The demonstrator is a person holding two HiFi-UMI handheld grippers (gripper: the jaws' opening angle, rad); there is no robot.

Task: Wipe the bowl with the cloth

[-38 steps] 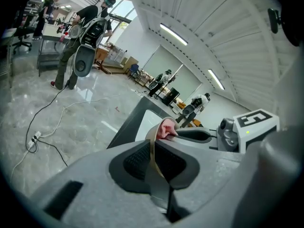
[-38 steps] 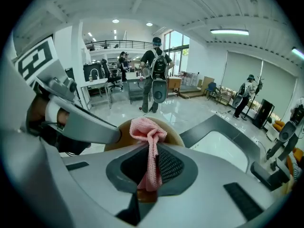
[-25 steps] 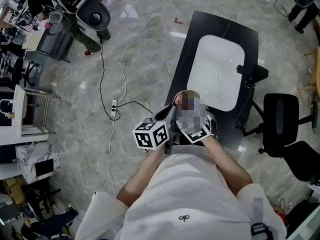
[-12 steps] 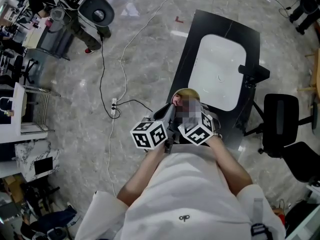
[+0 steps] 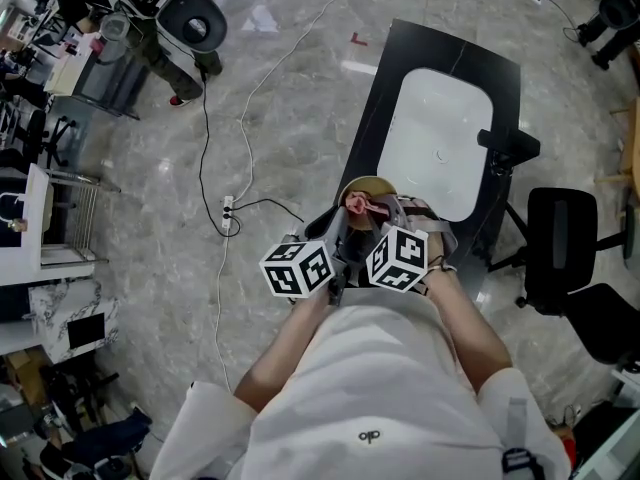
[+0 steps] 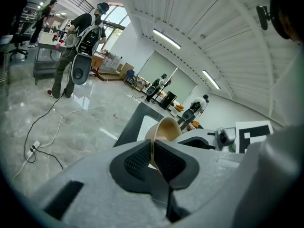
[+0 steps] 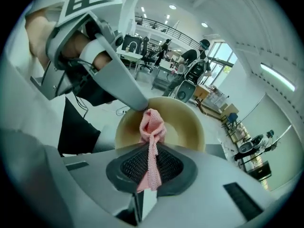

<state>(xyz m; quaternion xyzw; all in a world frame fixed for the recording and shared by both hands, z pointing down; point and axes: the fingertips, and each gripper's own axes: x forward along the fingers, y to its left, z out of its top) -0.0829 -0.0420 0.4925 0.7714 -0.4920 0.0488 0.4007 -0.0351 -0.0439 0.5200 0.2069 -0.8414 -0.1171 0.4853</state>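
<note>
Rolled over since a second ago, the right gripper [image 7: 151, 167] pinches the pink cloth [image 7: 152, 127] inside the tan bowl [image 7: 187, 120]. The left gripper [image 6: 153, 158] has just tightened and clamps the bowl's rim. The bowl hangs at the black table's [image 5: 450, 48] 6 o'clock end, with a white basin [image 5: 435, 138] toward 12. A power strip [image 5: 227, 215] lies on the marble floor [image 5: 280, 118] at 9.

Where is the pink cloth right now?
In the right gripper view, the pink cloth is pinched in the jaws of the right gripper, its bunched end inside the tan bowl, which the left gripper holds by the rim.
</note>
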